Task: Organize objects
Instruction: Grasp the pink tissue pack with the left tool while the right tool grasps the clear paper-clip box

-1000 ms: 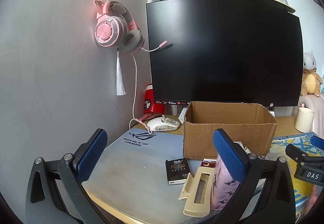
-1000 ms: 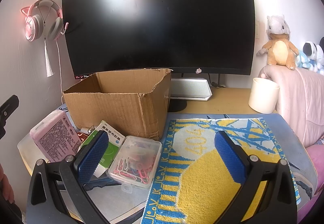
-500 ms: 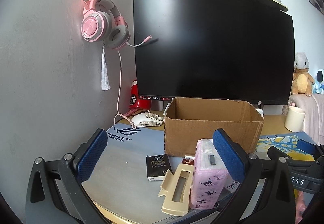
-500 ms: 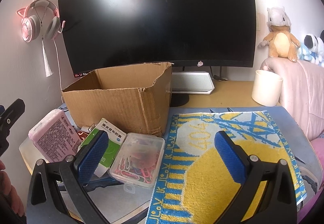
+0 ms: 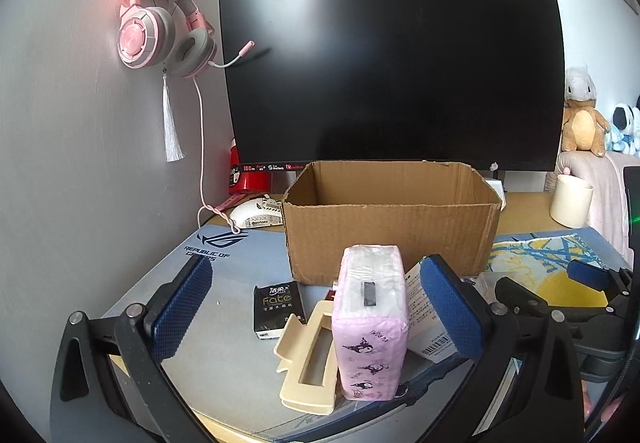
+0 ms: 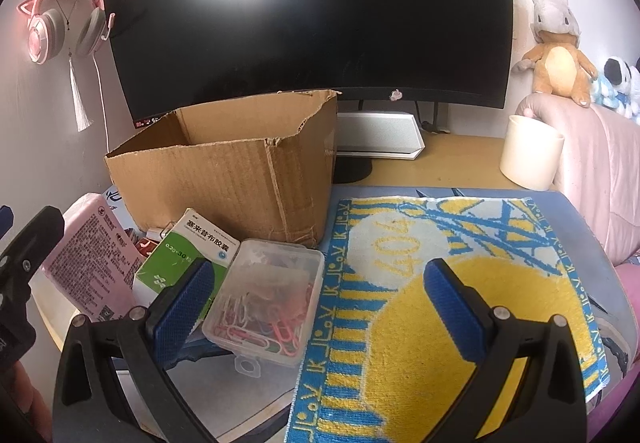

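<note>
On the surface (image 5: 224, 371) before the cardboard box (image 5: 390, 219), pink tissue pack (image 5: 372, 319) stands between left hand-held gripper (image 5: 320, 307) pads, untouched; jaws wide, empty. Right hand-held gripper (image 6: 320, 307) wide open, empty, over paperclip case (image 6: 266, 305) and towel (image 6: 448, 307).

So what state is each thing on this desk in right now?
Left gripper: open, empty.
Right gripper: open, empty.
Box: open at the top, upright, nothing visible inside.
Tissue pack: sealed, standing on its edge.
Clip case: lid shut, full of paper clips.
Green carton: closed, lying tilted.
Monitor: screen dark.
Headset: hanging on the wall.
Cup: upright.
Towel: spread flat.
</note>
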The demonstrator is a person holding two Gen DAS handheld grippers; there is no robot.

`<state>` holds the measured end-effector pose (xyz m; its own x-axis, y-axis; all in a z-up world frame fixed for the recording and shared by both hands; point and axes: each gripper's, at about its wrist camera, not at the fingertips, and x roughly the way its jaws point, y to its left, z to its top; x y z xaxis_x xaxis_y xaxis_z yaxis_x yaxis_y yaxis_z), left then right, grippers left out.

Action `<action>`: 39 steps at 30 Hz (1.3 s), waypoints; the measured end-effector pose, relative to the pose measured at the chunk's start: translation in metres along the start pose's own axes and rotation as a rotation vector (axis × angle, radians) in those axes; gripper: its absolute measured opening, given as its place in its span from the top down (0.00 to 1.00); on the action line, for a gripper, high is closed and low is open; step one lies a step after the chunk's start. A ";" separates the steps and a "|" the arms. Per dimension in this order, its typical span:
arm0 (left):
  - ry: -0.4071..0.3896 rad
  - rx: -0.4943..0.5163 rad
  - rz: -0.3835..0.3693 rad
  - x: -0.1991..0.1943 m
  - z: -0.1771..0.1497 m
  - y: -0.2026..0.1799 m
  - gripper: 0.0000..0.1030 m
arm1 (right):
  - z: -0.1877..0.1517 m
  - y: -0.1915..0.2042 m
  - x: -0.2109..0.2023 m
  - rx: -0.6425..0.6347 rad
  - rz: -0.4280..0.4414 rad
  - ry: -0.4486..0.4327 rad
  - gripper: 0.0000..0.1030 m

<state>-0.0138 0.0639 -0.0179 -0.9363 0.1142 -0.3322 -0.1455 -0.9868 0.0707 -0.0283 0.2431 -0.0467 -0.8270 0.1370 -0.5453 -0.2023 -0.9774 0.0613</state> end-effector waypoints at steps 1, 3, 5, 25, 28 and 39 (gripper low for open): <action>0.005 0.004 0.004 0.001 -0.001 -0.002 0.00 | 0.000 0.001 0.001 -0.008 -0.004 0.003 0.00; 0.007 0.006 0.013 0.003 -0.001 -0.005 0.00 | -0.001 0.004 0.001 -0.018 -0.010 0.008 0.00; 0.010 0.001 0.019 0.005 -0.002 -0.005 0.00 | -0.001 0.007 0.003 -0.024 -0.013 0.015 0.00; 0.128 -0.115 -0.022 0.030 -0.013 0.006 0.00 | -0.005 0.012 0.012 -0.049 -0.013 0.063 0.00; 0.147 -0.130 -0.057 0.034 -0.014 0.006 0.11 | -0.005 0.011 0.014 -0.039 -0.009 0.069 0.01; 0.194 -0.255 -0.149 0.044 -0.014 0.014 0.64 | -0.004 0.016 0.019 -0.031 0.038 0.150 0.40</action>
<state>-0.0523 0.0538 -0.0442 -0.8292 0.2593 -0.4952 -0.1682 -0.9606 -0.2213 -0.0457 0.2292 -0.0593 -0.7459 0.0769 -0.6616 -0.1545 -0.9862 0.0595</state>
